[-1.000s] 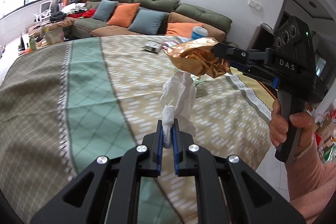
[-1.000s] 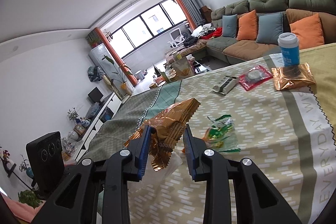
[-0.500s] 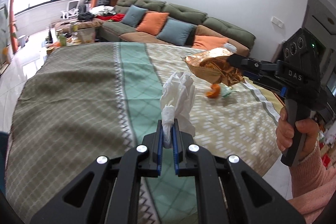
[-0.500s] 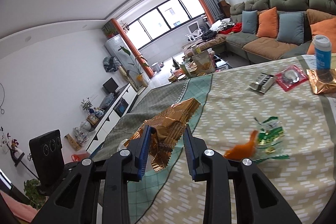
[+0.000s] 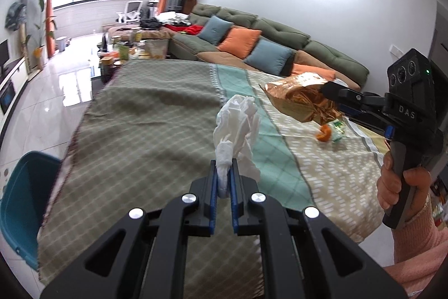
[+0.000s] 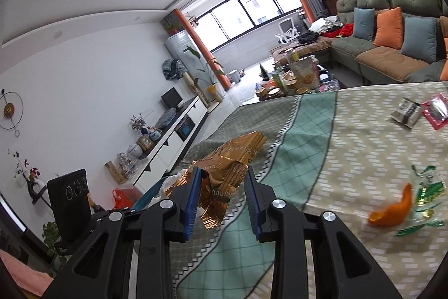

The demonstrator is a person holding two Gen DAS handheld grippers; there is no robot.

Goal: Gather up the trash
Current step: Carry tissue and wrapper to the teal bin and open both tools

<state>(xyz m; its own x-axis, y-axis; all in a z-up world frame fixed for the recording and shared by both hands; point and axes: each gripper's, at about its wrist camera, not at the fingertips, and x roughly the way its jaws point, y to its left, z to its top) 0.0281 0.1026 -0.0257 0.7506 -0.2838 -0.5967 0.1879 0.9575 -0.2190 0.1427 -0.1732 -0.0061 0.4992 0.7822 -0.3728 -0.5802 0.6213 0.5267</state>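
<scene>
over the patterned tablecloth [image 5: 145,131], in the left wrist view, your left gripper [image 5: 223,181] is clamped tight on a crumpled white tissue [image 5: 238,128], which stands up out of the jaws above the cloth. off the left edge of the table, low down, a teal bin [image 5: 19,201] shows; you cannot see from here what is in it. your right gripper [image 5: 331,95], held in your hand [image 5: 403,187] at the right, grips a gold snack wrapper [image 5: 296,100] in the air above the right side of the table. an orange peel [image 5: 323,132] and a green wrapper [image 5: 338,128] lie on the cloth just below it, still to be collected.

in the right wrist view, your right gripper [image 6: 224,198] pinches that gold snack wrapper [image 6: 232,167] with its jaws partly closed; the foil touches the left pad, but contact at the right pad is hard to tell. the orange peel [image 6: 392,210] and green wrapper [image 6: 422,195] sit near the table's near edge, and a small silver packet [image 6: 406,112] and a red packet [image 6: 436,109] lie towards the far right edge.

the risk is in the carry: the foil is slick and held by one crumpled end, so a quick swing could slip it loose. the tissue is light and could miss the bin if released off its rim.
</scene>
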